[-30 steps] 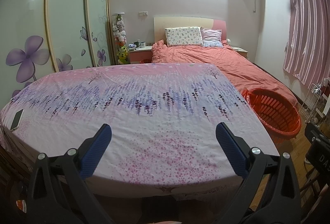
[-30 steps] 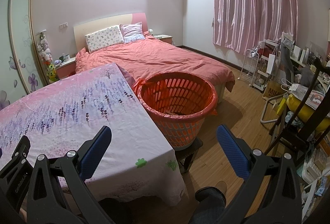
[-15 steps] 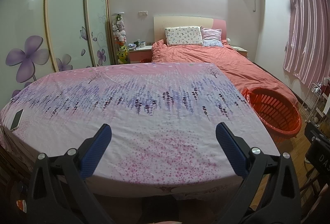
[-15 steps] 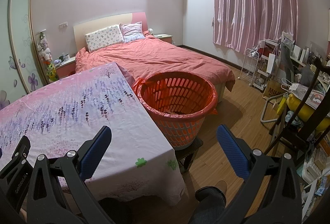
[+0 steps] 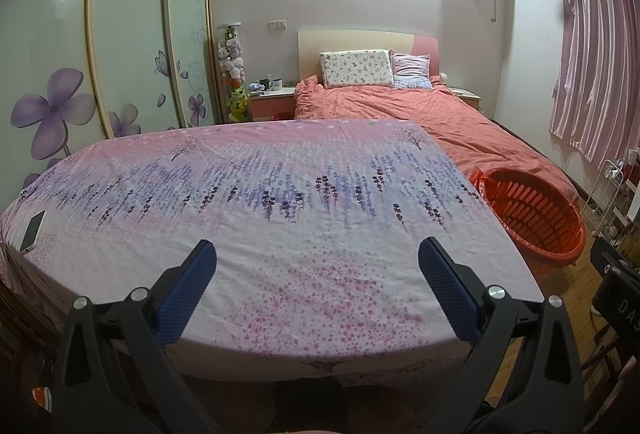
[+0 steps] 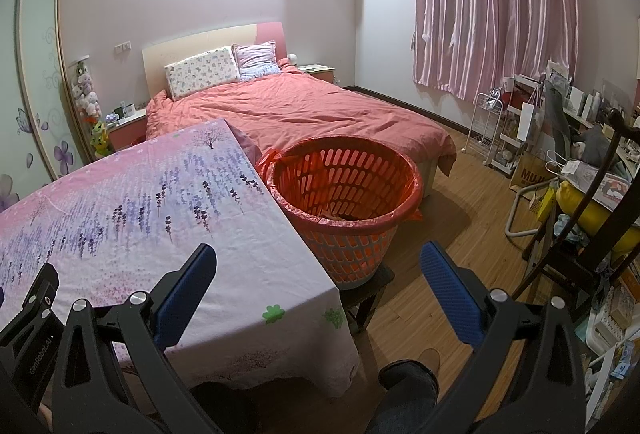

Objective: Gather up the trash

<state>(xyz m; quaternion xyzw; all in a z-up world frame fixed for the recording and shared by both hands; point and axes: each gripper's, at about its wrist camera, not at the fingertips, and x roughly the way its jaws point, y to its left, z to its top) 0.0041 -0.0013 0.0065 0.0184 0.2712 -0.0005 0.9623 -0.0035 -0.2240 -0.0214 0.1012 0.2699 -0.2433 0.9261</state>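
Orange slotted basket (image 6: 344, 194) with a thin orange liner sits on a dark low stool (image 6: 366, 294) just off the bench's right edge, between bench and bed (image 6: 296, 114). Something brownish lies at the bottom of it; can't tell what. In the left wrist view the same basket (image 5: 532, 218) shows at far right, past the bench corner.

Left tool (image 5: 316, 294): released, blue pads wide apart, nothing between them, hovering over the near edge of the bench (image 5: 280, 202). Right tool (image 6: 318, 294): also released, empty, over the bench's near right corner with the basket straight ahead.

Bench is covered by a pink cloth with purple lavender print. Only item on it: a phone (image 5: 32, 230) lying flat at the far left edge. No loose trash visible on the cloth.

Wardrobe (image 5: 120, 34) with flower decals to the left, pink curtain (image 6: 492, 2) on the right wall, cluttered shelves (image 6: 576, 138) far right. A person's knee (image 6: 408, 390) in dark fabric shows below the right tool.
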